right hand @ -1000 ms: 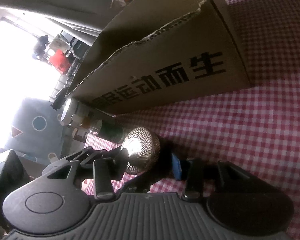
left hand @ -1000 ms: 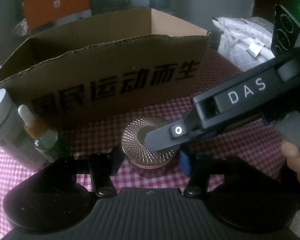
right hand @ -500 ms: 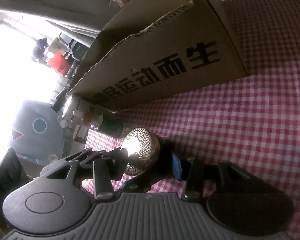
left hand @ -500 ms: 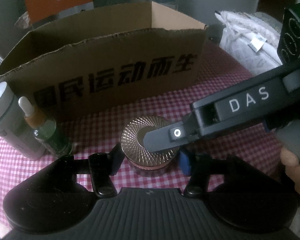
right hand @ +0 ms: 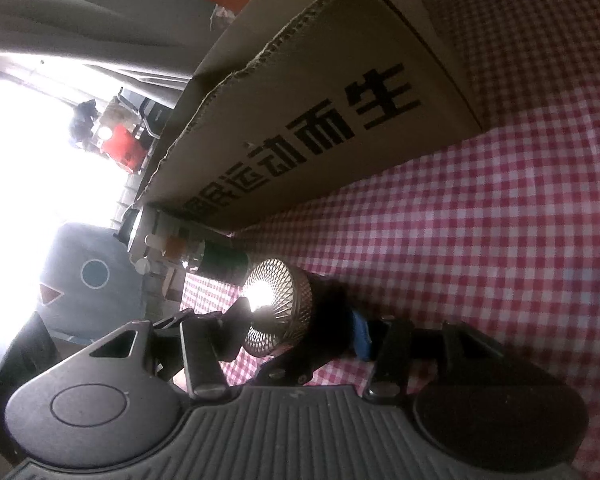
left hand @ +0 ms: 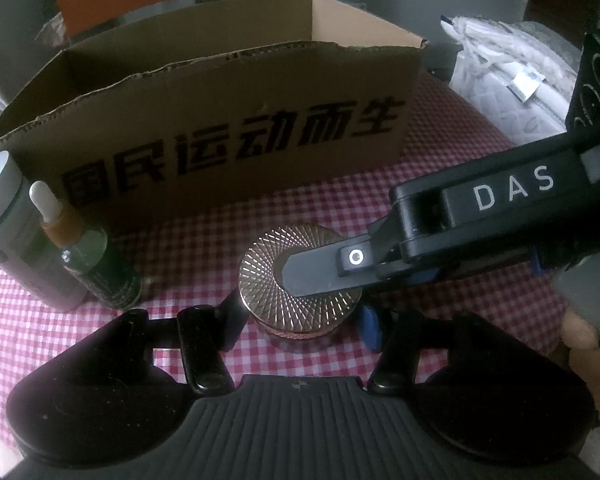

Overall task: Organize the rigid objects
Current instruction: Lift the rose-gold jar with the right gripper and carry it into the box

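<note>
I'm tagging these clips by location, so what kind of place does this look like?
Probably a lived-in home, not a lab: a table under a red-and-white checked tablecloth, a cardboard box cut open on top, and skincare-type bottles, including a dropper bottle, beside a gold-lidded jar. Household clutter fills the background.

The right gripper's black upper finger (left hand: 320, 274) covers the middle of the round copper-coloured ribbed jar lid (left hand: 268, 280). Glare whitens the lid's centre in the right wrist view. The tall grey cylindrical bottle (left hand: 8, 236) is cut by the picture's left edge. The brown cardboard box's (left hand: 220, 136) inside is hidden behind its front wall.
</note>
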A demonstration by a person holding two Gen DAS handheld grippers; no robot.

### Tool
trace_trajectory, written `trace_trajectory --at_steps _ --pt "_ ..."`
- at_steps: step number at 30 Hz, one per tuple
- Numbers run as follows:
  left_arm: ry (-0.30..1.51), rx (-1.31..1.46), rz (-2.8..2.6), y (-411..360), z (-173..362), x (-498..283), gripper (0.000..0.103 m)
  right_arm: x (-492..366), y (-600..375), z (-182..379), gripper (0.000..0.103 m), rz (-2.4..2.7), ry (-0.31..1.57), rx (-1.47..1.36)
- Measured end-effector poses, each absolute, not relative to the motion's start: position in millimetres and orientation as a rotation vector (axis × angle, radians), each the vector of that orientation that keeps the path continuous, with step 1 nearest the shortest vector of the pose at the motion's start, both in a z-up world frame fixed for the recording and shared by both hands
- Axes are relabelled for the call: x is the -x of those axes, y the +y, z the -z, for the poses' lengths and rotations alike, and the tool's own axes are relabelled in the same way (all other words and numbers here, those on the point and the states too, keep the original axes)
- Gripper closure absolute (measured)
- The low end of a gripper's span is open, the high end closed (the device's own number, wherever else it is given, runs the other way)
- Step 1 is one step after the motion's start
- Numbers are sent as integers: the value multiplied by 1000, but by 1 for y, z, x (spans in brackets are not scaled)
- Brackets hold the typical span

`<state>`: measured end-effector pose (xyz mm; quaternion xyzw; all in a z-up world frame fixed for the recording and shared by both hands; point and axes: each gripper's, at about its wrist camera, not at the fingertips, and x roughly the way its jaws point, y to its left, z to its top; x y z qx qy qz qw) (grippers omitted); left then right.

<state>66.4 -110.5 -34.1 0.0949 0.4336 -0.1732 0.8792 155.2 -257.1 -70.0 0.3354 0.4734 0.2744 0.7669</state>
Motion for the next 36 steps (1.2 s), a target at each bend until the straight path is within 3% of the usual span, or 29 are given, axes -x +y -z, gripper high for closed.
trace_trajectory --at_steps 36 --pt "777 -194 336 -105 -5 -48 48 -144 -237 15 50 -592 895 -576"
